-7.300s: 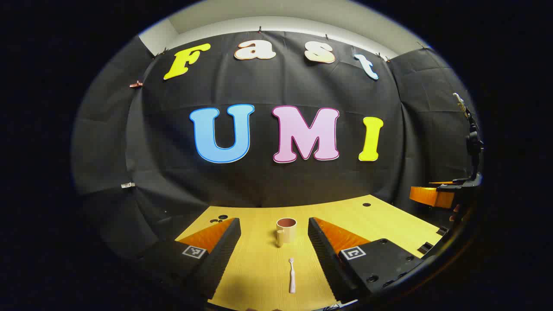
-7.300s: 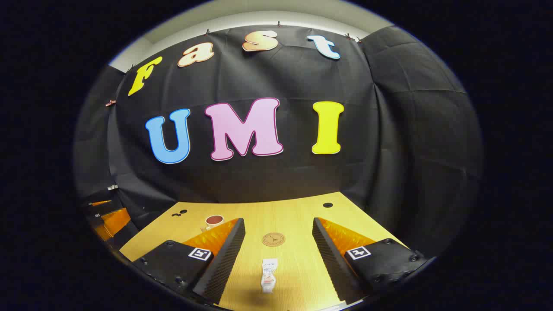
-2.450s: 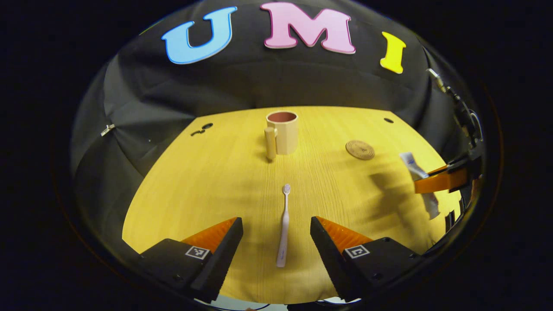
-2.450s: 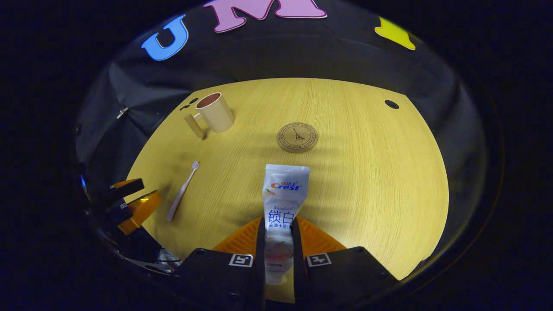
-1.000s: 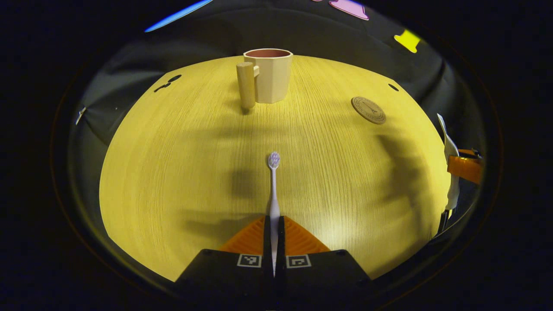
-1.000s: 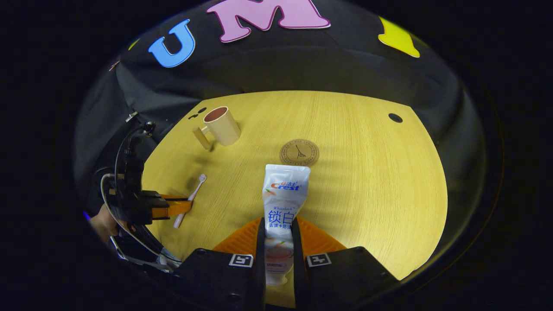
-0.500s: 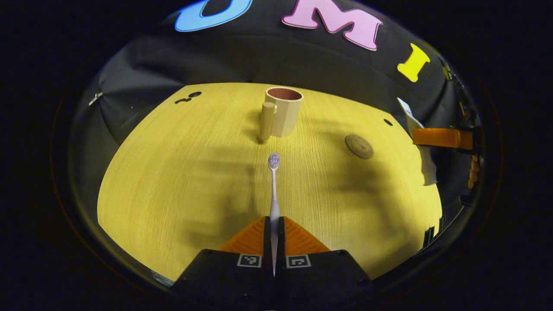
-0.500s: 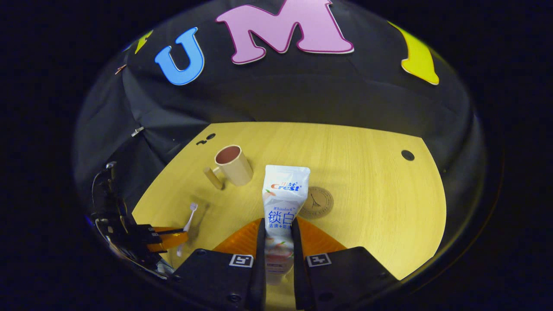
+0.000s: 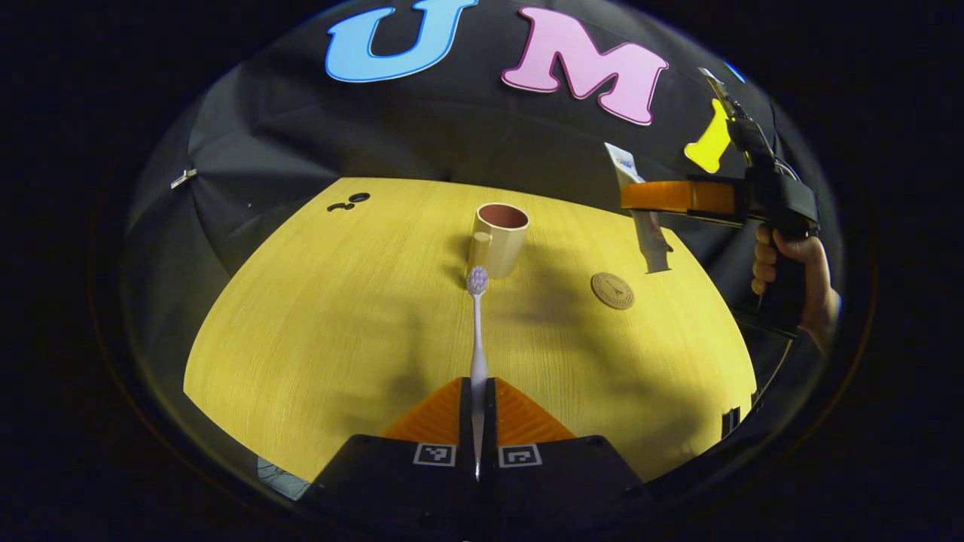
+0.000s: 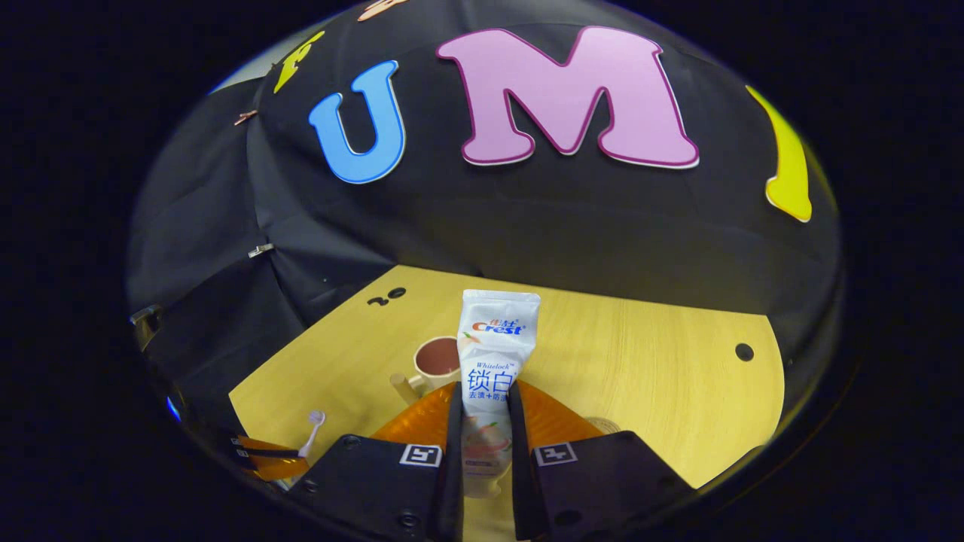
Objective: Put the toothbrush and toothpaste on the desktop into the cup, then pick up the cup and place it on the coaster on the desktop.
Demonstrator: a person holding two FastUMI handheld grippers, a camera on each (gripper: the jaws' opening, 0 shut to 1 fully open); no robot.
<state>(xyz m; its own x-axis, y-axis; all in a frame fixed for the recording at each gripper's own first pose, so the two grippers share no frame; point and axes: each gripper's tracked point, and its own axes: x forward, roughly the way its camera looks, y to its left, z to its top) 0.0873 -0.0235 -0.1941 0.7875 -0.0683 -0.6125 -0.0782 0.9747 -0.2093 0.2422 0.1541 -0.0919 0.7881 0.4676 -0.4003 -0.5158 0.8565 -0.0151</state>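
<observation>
My left gripper is shut on the handle of a white toothbrush held above the table, its bristled head pointing toward the beige cup. My right gripper is shut on a white toothpaste tube, lifted well above the table. Just behind and below the tube stands the cup, partly hidden by it. In the left gripper view the right gripper, held by a hand, hangs high to the cup's right with the tube. The round brown coaster lies right of the cup.
The yellow wooden table has small black holes at its far left and far right. Black cloth walls close off the back and sides. The left gripper with the toothbrush shows at the lower left of the right gripper view.
Both grippers have risen and moved toward the cup with their loads. The right gripper with the tube went higher and now sits close above the cup; the coaster slipped behind its fingers.
</observation>
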